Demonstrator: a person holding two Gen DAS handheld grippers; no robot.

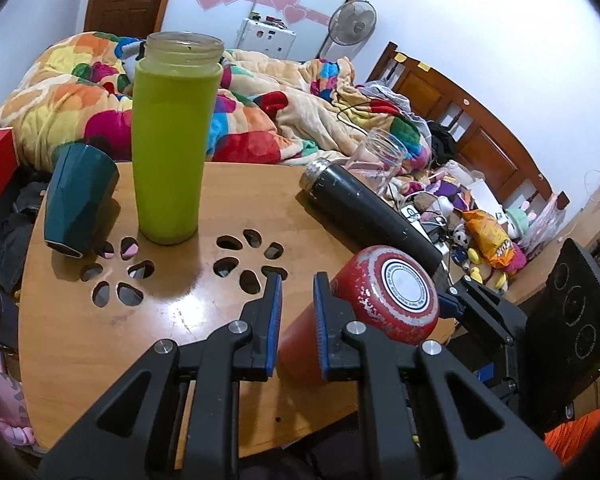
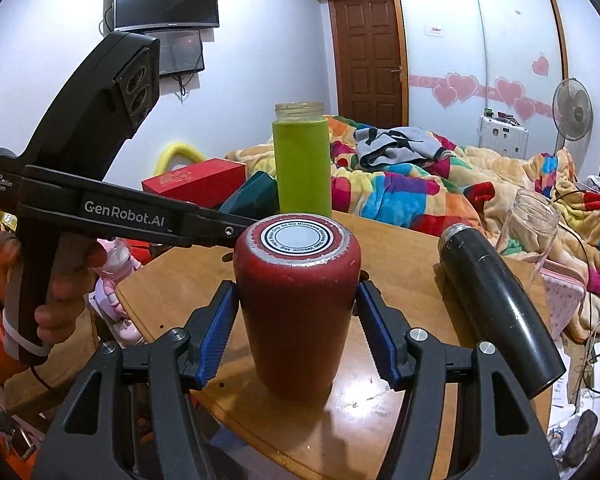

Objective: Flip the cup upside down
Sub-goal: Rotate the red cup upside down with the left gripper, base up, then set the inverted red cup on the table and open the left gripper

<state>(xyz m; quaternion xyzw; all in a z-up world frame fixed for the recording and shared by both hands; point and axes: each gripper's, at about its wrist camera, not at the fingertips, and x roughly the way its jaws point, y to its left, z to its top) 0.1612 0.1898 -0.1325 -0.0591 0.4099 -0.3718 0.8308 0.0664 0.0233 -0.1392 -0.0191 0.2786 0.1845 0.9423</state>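
Right wrist view, right gripper (image 2: 296, 332) jaws apart flanking inverted red cup (image 2: 296, 300), left gripper (image 1: 297, 320) jaws empty, narrowly parted.

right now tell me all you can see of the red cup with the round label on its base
The red metal cup with chipped paint stands upside down on the round wooden table, its silver-rimmed base with a white circular label facing up. The right gripper straddles its sides; whether the blue pads touch is unclear. The left gripper sits beside it.

Even indoor light, bright. Soft glare on table (image 1: 180, 316) ahead of fingers. Strong fisheye bending, dark vignette at edges.
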